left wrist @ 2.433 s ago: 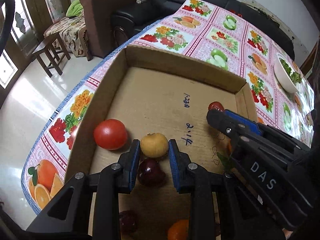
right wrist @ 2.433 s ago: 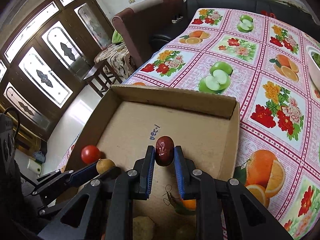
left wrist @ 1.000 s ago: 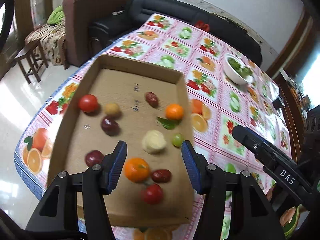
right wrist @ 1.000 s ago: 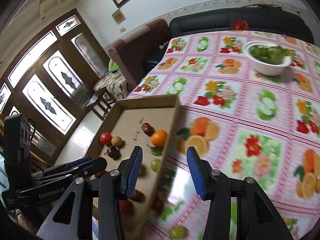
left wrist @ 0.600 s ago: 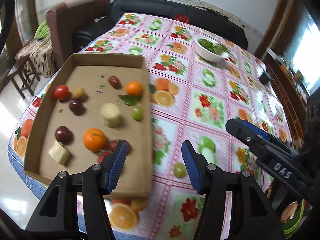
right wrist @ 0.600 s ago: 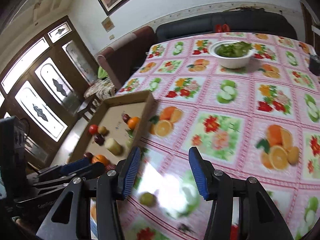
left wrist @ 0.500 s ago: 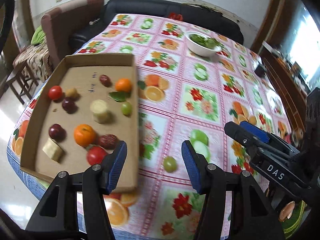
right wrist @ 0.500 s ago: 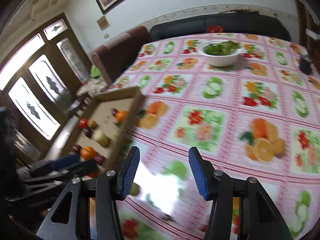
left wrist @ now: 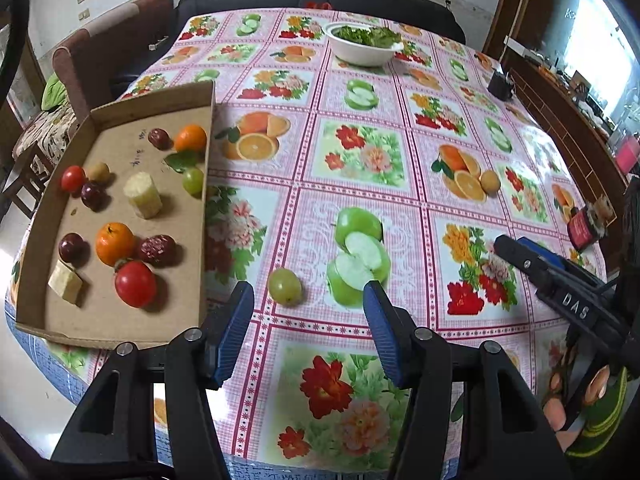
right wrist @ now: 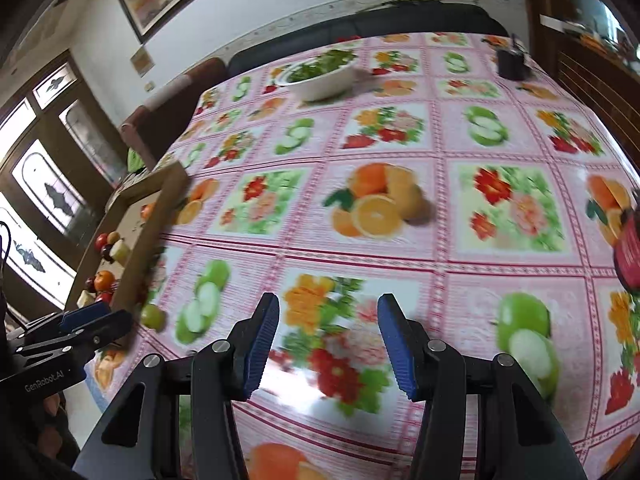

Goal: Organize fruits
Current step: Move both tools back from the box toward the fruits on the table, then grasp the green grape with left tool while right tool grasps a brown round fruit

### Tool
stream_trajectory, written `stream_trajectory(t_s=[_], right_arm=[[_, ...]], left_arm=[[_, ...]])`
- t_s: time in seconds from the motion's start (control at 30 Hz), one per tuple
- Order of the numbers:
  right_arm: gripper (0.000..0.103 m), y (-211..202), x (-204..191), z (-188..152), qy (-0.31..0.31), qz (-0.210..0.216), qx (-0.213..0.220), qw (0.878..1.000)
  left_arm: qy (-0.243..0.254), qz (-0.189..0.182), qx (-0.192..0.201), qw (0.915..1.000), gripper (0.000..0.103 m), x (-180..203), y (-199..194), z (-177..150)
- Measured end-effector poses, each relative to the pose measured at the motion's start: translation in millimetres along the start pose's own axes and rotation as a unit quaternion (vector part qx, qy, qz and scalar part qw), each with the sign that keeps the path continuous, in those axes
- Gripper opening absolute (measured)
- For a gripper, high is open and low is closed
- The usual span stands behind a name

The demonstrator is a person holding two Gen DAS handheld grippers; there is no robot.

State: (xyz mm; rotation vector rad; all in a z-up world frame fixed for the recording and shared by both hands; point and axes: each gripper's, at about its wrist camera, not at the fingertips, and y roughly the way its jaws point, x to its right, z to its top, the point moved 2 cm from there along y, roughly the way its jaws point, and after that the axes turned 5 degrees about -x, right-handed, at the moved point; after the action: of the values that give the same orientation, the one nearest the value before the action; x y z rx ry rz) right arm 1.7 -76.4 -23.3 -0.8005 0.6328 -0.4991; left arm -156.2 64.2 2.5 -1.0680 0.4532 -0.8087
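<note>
The left gripper [left wrist: 308, 322] has its jaws wide apart and nothing between them. Just beyond its tips a loose green grape [left wrist: 284, 286] lies on the flowered tablecloth [left wrist: 360, 160], near the right wall of the cardboard tray [left wrist: 203, 216] and touching nothing. The right gripper [right wrist: 328, 338] has its jaws apart too; they have just been opening a little, and only cloth shows between them.

In my judgement the first risk is the grape itself. It is round and small, so a fingertip that arrives off centre can push it and let it roll toward the near table edge. A hard squeeze can also burst it. The printed apples and oranges on the cloth look much like real fruit, so a grip may be aimed at a picture.

Farther right, a small yellow-brown fruit [left wrist: 490, 181] sits beside a printed orange; it looks like the longan-like one in the tray, but I cannot tell for sure. It also rolls easily.

The left wrist view shows the tray's content clearly: tomatoes, oranges, dark plums, red dates, pale cut pieces and a second grape. The right wrist view is blurred and shows the tray only edge-on at far left, but it shows the dark red thing [right wrist: 629, 254] at its right edge larger. Both views show the white bowl of greens [left wrist: 362, 46] far away.
</note>
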Motion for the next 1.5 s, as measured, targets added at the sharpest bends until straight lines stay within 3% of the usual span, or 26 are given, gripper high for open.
stream_trajectory(t_s=[0.43,0.63,0.83,0.93,1.23,1.33,1.37,1.5], right_arm=[[0.053,8.6,21.9,7.9,0.015,-0.022,0.005,1.000],[0.053,15.0,21.7,17.5,0.011,-0.024,0.006,1.000],[0.053,25.0,25.0,29.5,0.008,-0.032,0.005,0.999],[0.054,30.4,28.5,37.7,0.007,-0.041,0.004,0.999],[0.051,51.0,25.4,55.8,-0.020,-0.065,-0.008,0.998],[0.035,54.3,25.1,59.4,-0.032,-0.087,-0.007,0.996],[0.024,55.2,25.7,60.3,-0.035,-0.091,-0.007,0.995],[0.024,55.5,27.3,60.4,-0.037,-0.089,-0.004,0.995]], left_arm=[[-0.028,-0.032,-0.042,0.9982,0.056,-14.1,36.0,-4.5],[-0.015,-0.046,-0.046,0.9978,0.056,-7.4,39.3,-5.1],[0.004,-0.018,-0.033,0.9993,0.056,1.4,43.3,-4.5],[0.028,0.024,-0.024,0.9990,0.055,10.8,47.7,-5.2],[0.057,0.034,0.001,0.9978,0.027,25.6,43.8,-10.0],[0.079,0.056,0.013,0.9952,0.015,39.0,42.3,-13.8],[0.089,0.065,0.018,0.9938,0.014,43.6,41.8,-15.6],[0.103,0.068,0.027,0.9920,0.013,51.1,41.2,-19.1]])
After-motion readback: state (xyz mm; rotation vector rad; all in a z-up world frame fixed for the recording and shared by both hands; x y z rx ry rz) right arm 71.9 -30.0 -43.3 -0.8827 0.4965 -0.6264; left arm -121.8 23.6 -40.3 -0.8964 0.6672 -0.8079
